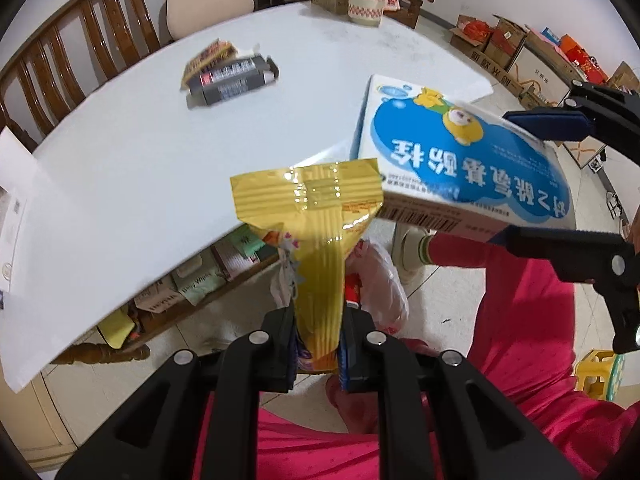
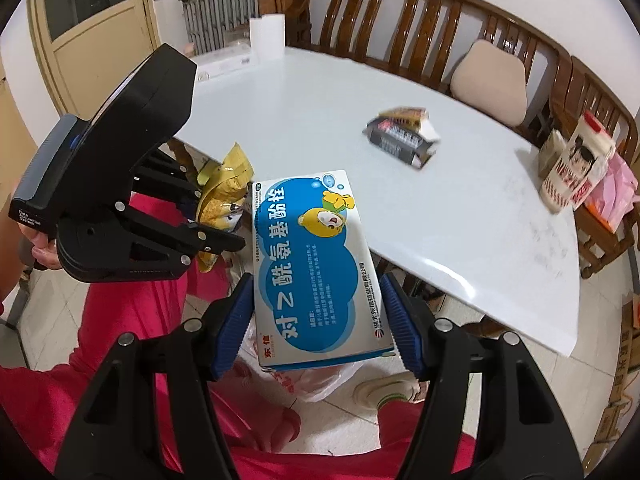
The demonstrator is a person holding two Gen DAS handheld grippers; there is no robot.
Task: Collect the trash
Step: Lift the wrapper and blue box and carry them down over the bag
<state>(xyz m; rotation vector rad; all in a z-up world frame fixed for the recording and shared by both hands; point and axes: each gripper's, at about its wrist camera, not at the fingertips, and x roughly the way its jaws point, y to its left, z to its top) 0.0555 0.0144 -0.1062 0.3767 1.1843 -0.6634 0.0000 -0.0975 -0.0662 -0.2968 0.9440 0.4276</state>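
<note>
While two boxes [image 1: 230, 76] lie tabled, left claw [image 1: 318, 344] pinches one wrapper [image 1: 316, 232], right claw [image 2: 316, 320] one carton [image 2: 316, 264].

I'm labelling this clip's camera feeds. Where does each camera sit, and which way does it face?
Left wrist: on the left gripper, facing steeply down past the table edge; it grips a yellow wrapper; pink-clad legs show.
Right wrist: on the right gripper, facing down over the table corner; it grips a blue-and-white box.
Shared: both items, each other's gripper, a plastic bag below, leftover boxes on the table.

Table edge [image 2: 440, 272] beside plastic bag [image 2: 320, 380]
</note>
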